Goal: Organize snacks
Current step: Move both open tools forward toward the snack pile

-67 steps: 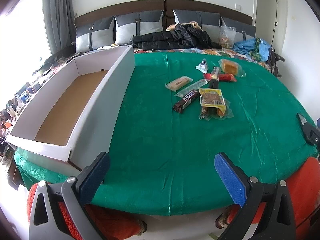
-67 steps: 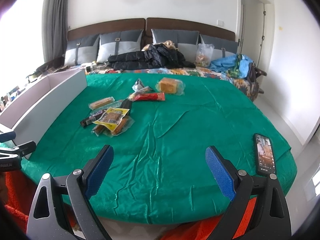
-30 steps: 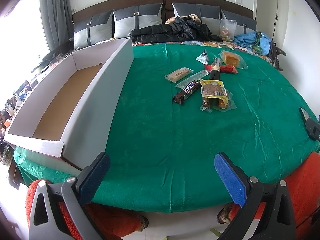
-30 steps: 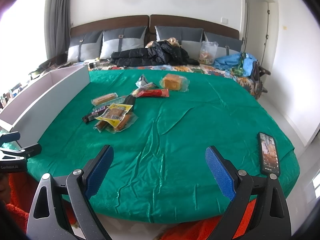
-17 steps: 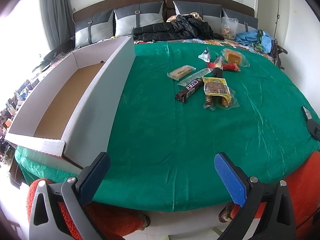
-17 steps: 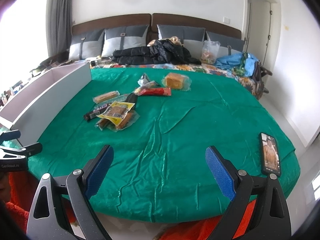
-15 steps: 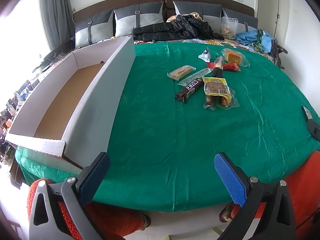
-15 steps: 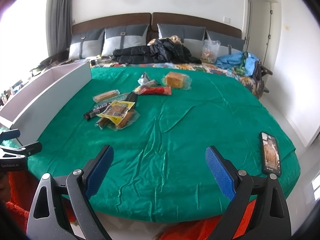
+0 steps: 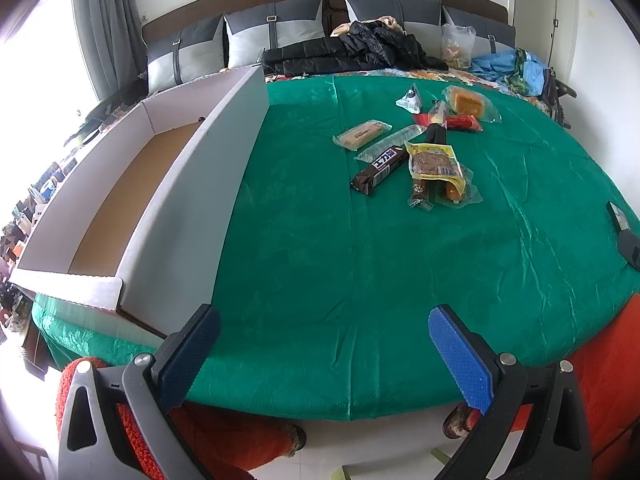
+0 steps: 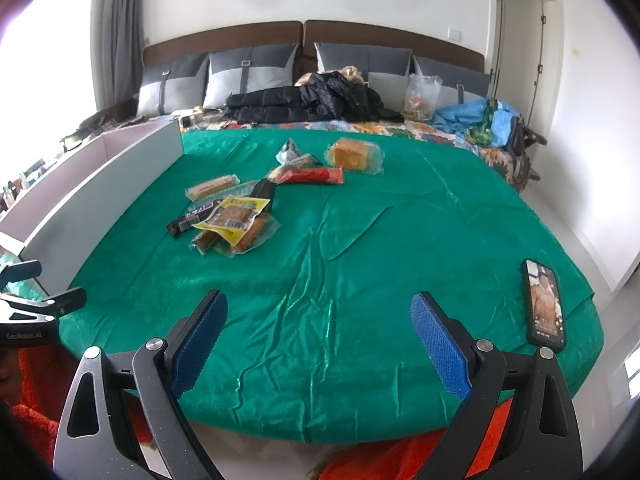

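Note:
Several wrapped snacks lie in a loose pile on the green cloth (image 9: 320,240): a brown chocolate bar (image 9: 378,170), a yellow packet (image 9: 434,162), a beige biscuit pack (image 9: 362,133), a red bar (image 9: 460,122) and an orange cake (image 9: 466,102). The pile also shows in the right wrist view, with the yellow packet (image 10: 234,216) and orange cake (image 10: 352,154). A long white cardboard box (image 9: 140,184) with a brown floor stands empty at the left. My left gripper (image 9: 322,344) is open and empty over the near edge. My right gripper (image 10: 318,330) is open and empty, well short of the snacks.
A phone (image 10: 544,304) lies at the cloth's right edge. Grey pillows (image 10: 248,76), a black jacket (image 10: 312,100), a clear bag (image 10: 422,96) and blue clothes (image 10: 480,118) lie at the back. The person's orange sleeves show under both grippers.
Both grippers have shifted slightly, so the snacks sit a little lower and nearer in view. Both stay open and empty. Nothing on the cloth has moved.

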{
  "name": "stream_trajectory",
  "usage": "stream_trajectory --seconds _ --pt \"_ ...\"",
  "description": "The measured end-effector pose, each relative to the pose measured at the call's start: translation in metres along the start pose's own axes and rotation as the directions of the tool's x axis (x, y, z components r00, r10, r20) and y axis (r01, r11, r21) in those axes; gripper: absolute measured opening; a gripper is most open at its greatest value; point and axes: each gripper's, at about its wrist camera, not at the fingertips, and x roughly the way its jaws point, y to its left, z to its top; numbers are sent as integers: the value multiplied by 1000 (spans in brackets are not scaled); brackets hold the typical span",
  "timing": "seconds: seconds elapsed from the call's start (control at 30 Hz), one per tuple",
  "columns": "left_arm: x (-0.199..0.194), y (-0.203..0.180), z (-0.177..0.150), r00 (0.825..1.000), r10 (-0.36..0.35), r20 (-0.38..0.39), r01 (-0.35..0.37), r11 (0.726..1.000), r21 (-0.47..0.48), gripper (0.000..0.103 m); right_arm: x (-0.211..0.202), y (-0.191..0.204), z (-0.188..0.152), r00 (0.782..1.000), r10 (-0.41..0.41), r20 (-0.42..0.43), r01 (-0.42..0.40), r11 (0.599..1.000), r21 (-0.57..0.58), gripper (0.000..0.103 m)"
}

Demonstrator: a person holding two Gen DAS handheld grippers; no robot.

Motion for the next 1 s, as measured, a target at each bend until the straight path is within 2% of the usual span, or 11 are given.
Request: stream_trajectory --seconds 0.3,0.57,0.7,0.83,1.0 --pt "10 -1 -2 999 -16 -36 16 1000 -1 103 3 2 0 1000 8 -7 -8 1000 -11 95" --pt "35 0 -5 990 -57 -132 54 998 -26 103 12 -5 -3 998 26 -48 -25 999 20 95" --pt "50 -4 7 985 -87 -150 85 996 -21 103 14 -7 -5 998 37 -59 -35 999 26 95" --pt "74 -11 23 985 -53 -164 58 998 26 103 17 -8 -7 996 46 -73 -44 999 27 95" --pt "99 -4 24 970 -88 -226 79 996 -47 103 17 -10 -7 996 51 -76 -49 998 28 95"
